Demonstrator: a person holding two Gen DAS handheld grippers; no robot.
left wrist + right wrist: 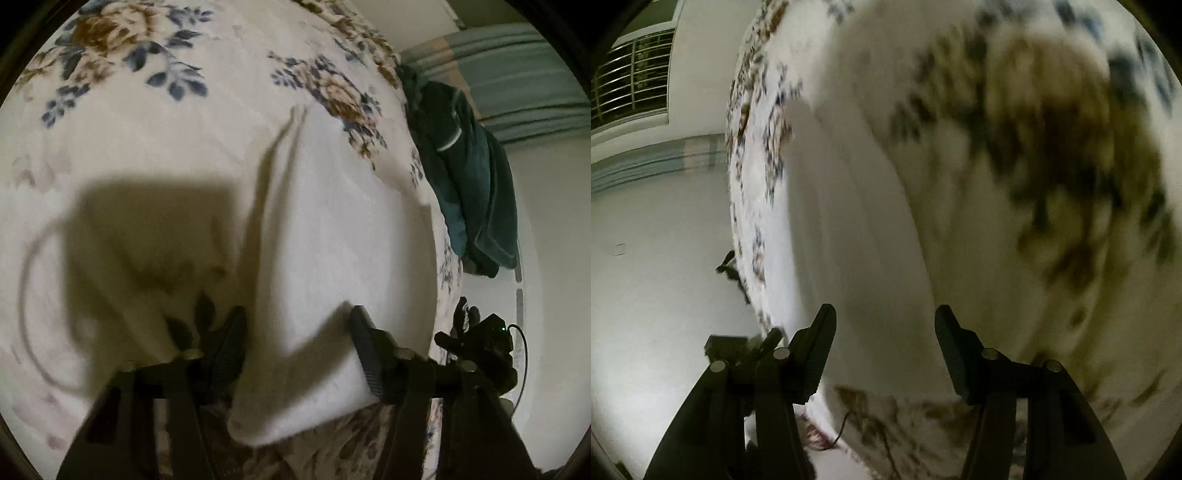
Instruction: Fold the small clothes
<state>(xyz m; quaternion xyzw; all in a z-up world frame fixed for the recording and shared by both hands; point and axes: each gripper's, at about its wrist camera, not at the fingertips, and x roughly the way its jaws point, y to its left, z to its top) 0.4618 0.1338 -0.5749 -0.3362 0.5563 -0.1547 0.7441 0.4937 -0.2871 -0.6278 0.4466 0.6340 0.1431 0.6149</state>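
Note:
A plain white garment (332, 236) lies flat on the floral blanket (147, 147), its near edge reaching down between my left fingers. My left gripper (295, 332) is open just above that near edge, holding nothing. In the right wrist view the same white garment (857, 258) lies along the bed edge, blurred. My right gripper (884, 332) is open over the garment's near end and holds nothing. My right gripper also shows in the left wrist view (476, 332), beside the bed edge at the lower right.
A dark teal garment pile (469, 177) lies at the bed's far right edge. The floral blanket (1052, 166) fills the right side. The white floor (665, 277) lies left of the bed, with a barred window (631, 77) and a striped curtain (517, 74) beyond.

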